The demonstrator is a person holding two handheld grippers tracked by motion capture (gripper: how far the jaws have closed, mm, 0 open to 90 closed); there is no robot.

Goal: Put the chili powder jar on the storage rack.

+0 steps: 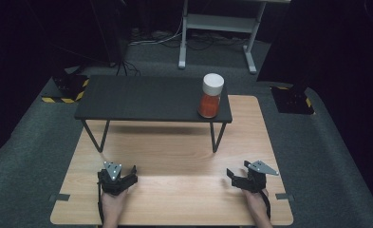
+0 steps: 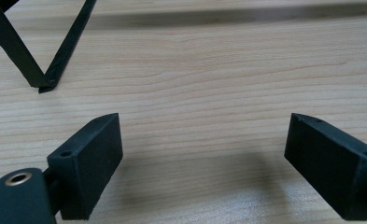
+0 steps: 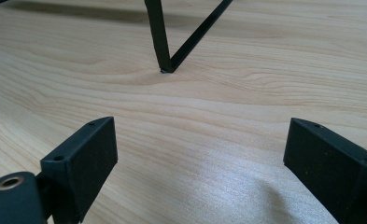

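Jar (image 1: 210, 96) with a white lid and orange contents is being carried upright by the black shelf (image 1: 146, 98), near its right end. Left gripper (image 1: 125, 176) and right gripper (image 1: 237, 172) are being held low over the wooden table (image 1: 174, 199), jaws spread wide, nothing between them.

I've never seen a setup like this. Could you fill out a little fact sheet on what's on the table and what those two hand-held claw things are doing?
surface: wooden table
raised stand: black shelf on thin legs, at the table's far side
item: jar with white lid and orange contents, upright on the shelf's right end
left gripper: open, holding nothing, low at the table's near left
right gripper: open, holding nothing, low at the table's near right
holder: a person's hands, one on each gripper
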